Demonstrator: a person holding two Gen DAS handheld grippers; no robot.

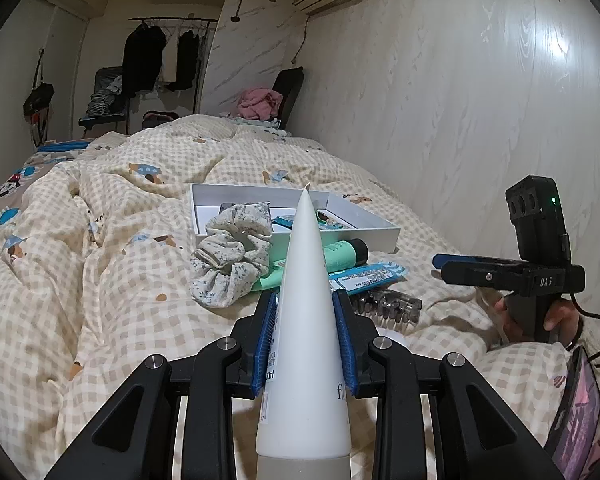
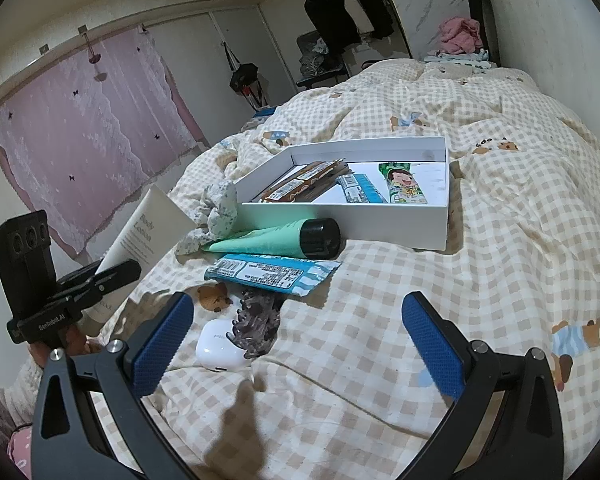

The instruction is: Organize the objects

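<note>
The left claw (image 1: 305, 344) is clamping the white lotion tube (image 1: 306, 320) raised off the bed (image 1: 112, 280), presumably bound for the white box (image 2: 404, 224) at twelve o'clock, while the right claw (image 2: 296, 344) is hovering wide open, empty, above the earbud case (image 2: 220, 354).

we look low along each wrist's jaws across the bed (image 1: 100, 240), the left view from the left, the right nearer, sharing the white box (image 1: 380, 236) (image 2: 400, 232).

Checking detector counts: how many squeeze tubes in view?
2. White tube clamped in the left tool; green tube lying on the quilt against the white box. More may hide under the scrunchie.
</note>
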